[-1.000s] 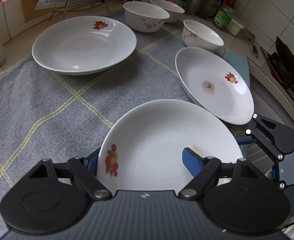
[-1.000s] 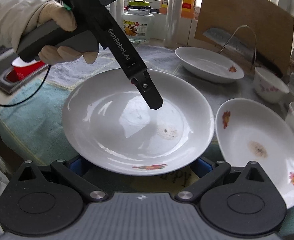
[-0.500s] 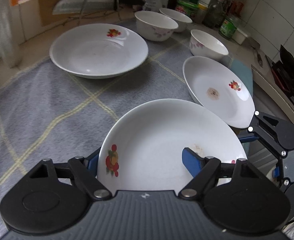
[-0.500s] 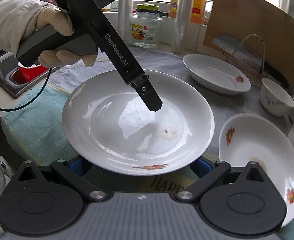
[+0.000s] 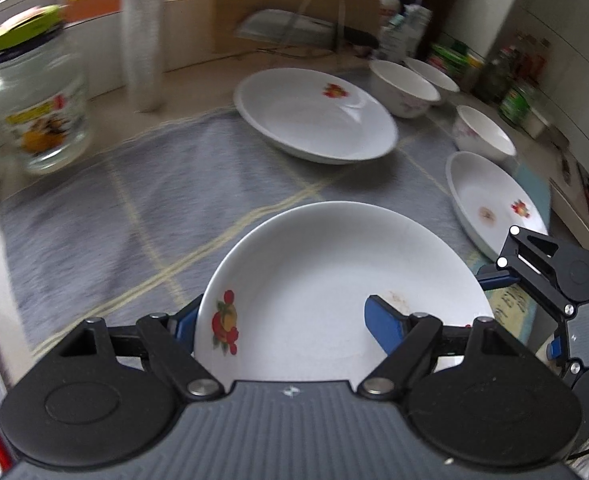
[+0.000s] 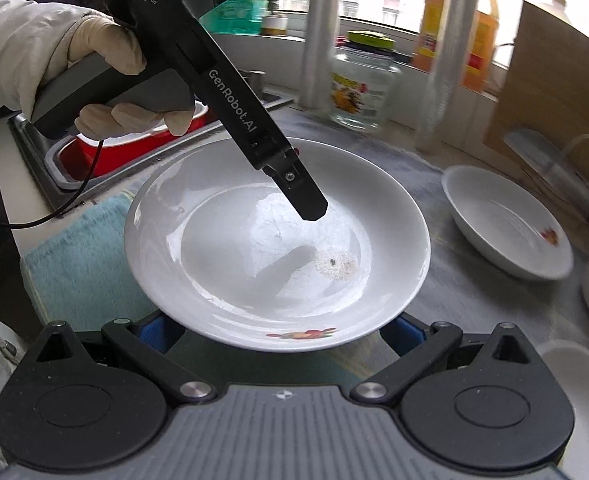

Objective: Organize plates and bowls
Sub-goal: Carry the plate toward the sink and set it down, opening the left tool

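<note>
My left gripper is shut on the rim of a white plate with a fruit print, one finger inside it, one under the rim. It holds the plate above the grey checked cloth. The same plate fills the right wrist view, with the left gripper's finger over its middle. My right gripper is open; its blue pads sit under the plate's near rim, wider than it. A second plate lies further back, a third plate at the right. Three bowls stand beyond them.
A glass jar with a green lid stands at the left. A knife rack and a brown board are at the back, bottles at the back right. A sink with a red basin and a blue towel lie left.
The held plate has moved left and up with both grippers. The other plates and bowls have shifted right in view, and the jar has come into the left wrist view.
</note>
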Demonstrator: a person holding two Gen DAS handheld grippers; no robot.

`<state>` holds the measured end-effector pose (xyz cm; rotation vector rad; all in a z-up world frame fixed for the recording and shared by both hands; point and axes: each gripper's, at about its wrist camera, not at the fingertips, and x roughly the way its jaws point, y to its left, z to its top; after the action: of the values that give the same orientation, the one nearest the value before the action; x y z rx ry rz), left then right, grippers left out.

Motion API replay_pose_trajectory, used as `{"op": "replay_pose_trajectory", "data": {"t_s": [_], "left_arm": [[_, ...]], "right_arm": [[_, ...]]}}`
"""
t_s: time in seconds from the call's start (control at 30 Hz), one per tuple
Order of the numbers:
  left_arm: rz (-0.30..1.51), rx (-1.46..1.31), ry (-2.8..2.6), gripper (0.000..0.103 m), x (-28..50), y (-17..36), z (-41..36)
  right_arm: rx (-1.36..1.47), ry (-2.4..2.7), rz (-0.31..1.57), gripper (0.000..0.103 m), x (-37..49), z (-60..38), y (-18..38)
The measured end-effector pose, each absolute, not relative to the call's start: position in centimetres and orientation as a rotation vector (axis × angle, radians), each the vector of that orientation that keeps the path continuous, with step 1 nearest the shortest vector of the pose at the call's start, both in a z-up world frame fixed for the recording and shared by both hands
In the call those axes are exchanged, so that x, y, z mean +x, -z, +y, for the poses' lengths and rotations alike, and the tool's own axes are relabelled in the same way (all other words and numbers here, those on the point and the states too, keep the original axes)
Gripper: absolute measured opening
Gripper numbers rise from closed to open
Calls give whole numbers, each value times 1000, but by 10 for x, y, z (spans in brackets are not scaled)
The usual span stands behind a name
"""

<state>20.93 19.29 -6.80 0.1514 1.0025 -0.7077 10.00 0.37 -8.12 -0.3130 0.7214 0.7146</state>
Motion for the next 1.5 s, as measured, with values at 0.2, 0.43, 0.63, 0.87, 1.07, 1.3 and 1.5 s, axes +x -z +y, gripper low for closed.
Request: {"op": "replay_pose_trajectory", "data": {"t_s": [0.2,0.43,0.63,0.87,1.07,1.3,1.5], "left_arm": [[996,131,655,81,218,70,219],[990,121,610,81,230,74,241],[986,113,587,81,241,80,252],[986,100,580,81,251,85,256],[982,96,588,81,256,88,254],[987,90,592,81,261,93,250],[951,106,589,83,259,95,250]], "right_arm": [[-317,-760,718,103,119,25,85],[-322,-792,715,103,136,43,90],[-326,-801,724,103,148,53,96],[-327,-803,731,103,152,56,99],[-333,-800,739,103,158,53,99],[-324,-799,758,103,160,48,101],[-347,-802,757,103,157,49,102]]}}
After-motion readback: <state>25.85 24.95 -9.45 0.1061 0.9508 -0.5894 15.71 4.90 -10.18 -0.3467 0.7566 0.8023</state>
